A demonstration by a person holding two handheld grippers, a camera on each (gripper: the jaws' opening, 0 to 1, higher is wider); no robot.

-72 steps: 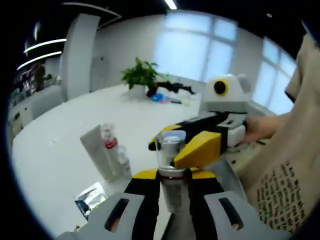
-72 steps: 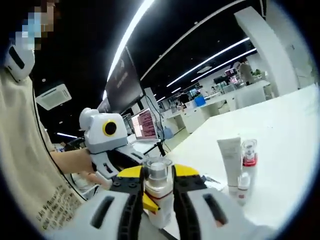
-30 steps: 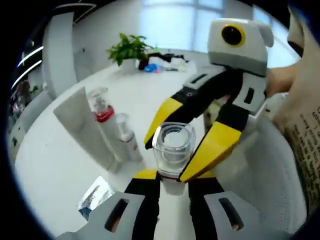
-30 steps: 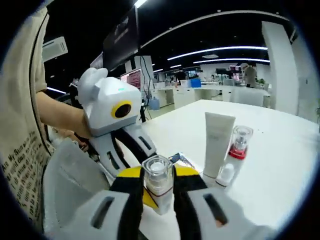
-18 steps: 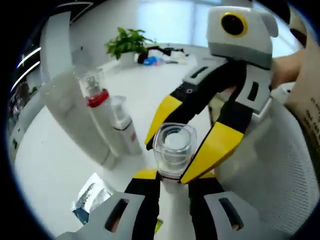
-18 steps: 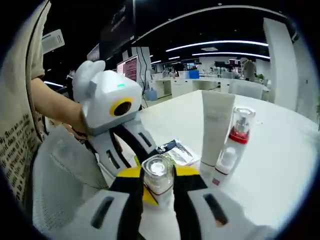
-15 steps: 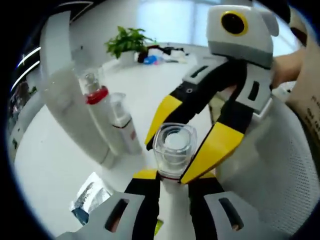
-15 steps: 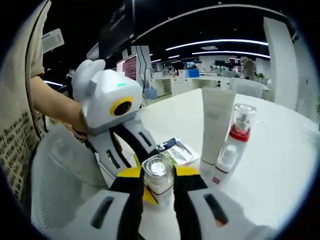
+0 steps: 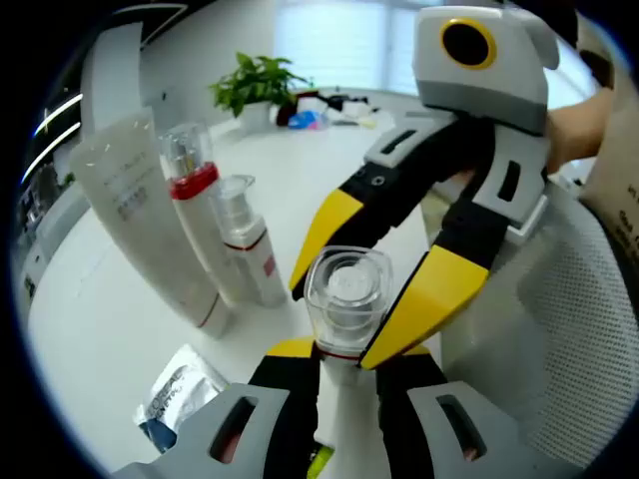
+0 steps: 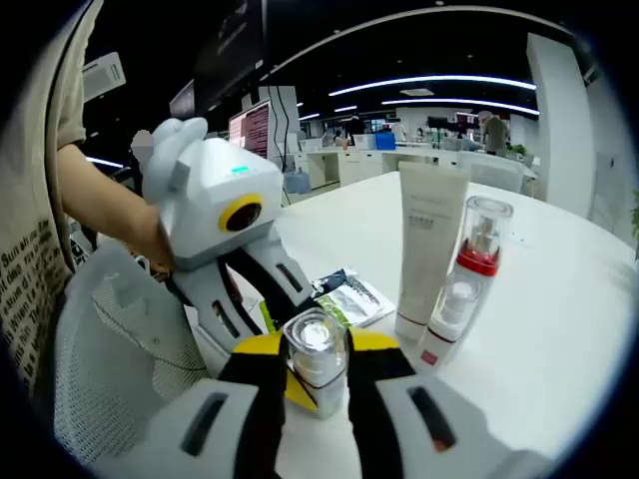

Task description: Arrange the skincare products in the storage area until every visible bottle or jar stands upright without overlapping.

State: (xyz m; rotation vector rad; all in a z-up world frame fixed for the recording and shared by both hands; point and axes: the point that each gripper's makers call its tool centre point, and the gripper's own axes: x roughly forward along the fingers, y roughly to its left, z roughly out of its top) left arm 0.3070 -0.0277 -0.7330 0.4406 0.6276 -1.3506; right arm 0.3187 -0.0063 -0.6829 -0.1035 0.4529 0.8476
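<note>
Left gripper (image 9: 344,349): clamped on the lower part of a clear-capped bottle (image 9: 345,289), held upright between its yellow-tipped jaws; in the right gripper view it reaches in from the left (image 10: 268,299).
Right gripper (image 10: 313,384): closed around the same bottle (image 10: 313,349); in the left gripper view its yellow jaws (image 9: 374,264) flank the clear cap from above.
Bottle: held off the white table (image 9: 110,309) by both grippers, near the table's front edge.
Standing group: a white tube (image 9: 150,230), a red-collared bottle (image 9: 200,225) and a small pump bottle (image 9: 248,244) stand upright — close together, just beside the held bottle.
Sachets: foil packets (image 9: 180,394) lie flat beside the tube's foot.
Open room: bare tabletop stretches beyond the group toward a potted plant (image 9: 258,88).
Mesh chair (image 9: 539,339): close on the person's side, at the table edge.
</note>
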